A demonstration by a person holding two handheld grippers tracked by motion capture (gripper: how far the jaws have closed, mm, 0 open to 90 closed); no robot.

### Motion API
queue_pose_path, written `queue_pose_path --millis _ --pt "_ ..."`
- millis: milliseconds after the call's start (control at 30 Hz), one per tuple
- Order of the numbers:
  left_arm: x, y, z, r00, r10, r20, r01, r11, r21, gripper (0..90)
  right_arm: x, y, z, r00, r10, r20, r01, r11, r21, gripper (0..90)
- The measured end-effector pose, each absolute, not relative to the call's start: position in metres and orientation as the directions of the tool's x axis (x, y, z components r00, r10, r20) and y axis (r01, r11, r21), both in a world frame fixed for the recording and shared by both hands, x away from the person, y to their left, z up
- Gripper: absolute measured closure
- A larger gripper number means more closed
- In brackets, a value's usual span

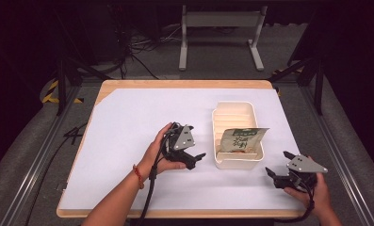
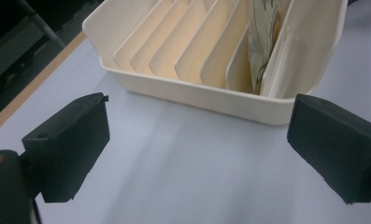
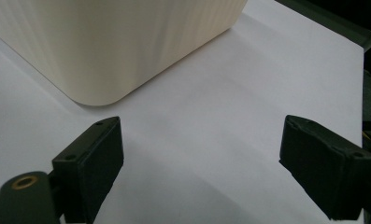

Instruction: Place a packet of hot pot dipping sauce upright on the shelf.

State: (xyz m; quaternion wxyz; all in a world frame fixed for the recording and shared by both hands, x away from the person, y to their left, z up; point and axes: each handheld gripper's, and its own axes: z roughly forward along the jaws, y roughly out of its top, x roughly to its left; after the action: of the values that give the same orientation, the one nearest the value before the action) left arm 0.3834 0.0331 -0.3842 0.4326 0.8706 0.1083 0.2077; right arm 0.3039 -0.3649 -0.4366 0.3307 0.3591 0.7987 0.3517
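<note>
High view, near edge: right gripper [image 1: 277, 165] held low over the white sheet [image 1: 128, 141] at the table's near right corner, jaws spread wide, nothing between them, grey three-cornered plate on top. Right hand [image 1: 319, 190] wrapped around its rear, cable trailing off the near edge.

Farther in, left of centre: left gripper [image 1: 197, 159] gripped by the left hand [image 1: 158, 153], jaws likewise spread and empty, pointed toward the cream slotted organiser tray [image 1: 221, 162]. Red bracelet [image 1: 137, 175] on the left wrist; black cable running down along the forearm.

Just beyond and between the two grippers: tray resting on the sheet, long axis running away from the person, interior split by thin upright dividers. Snack packet [image 1: 242, 139] — green band along its top, printed face — seated in the nearest slots, leaning, its top corner overhanging the tray's right wall.

Left gripper view: jaws apart, tray side wall [image 2: 197, 95] close ahead, packet [image 2: 263, 32] wedged in an end slot.

Right gripper view: jaws apart over bare sheet, rounded tray corner [image 3: 103, 88] near — not touching.

Far side: wooden table edge [image 1: 184, 84], then a grey metal stand [image 1: 220, 33] on the floor.
</note>
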Motion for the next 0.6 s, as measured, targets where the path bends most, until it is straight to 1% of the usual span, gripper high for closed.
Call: queue_pose_path --millis 400,600 --pt "0.370 0.059 -0.391 0.872 0.398 0.285 0.024 -0.617 0.787 6.5 0.302 -0.362 -0.435 -0.534 0.798 -0.280 0.326 0.500 0.803 14.3" --pt "0.363 0.075 -0.400 0.859 0.429 0.280 0.044 -0.607 0.794 6.9 0.302 -0.362 -0.435 -0.535 0.796 -0.283 0.326 0.504 0.800 14.3"
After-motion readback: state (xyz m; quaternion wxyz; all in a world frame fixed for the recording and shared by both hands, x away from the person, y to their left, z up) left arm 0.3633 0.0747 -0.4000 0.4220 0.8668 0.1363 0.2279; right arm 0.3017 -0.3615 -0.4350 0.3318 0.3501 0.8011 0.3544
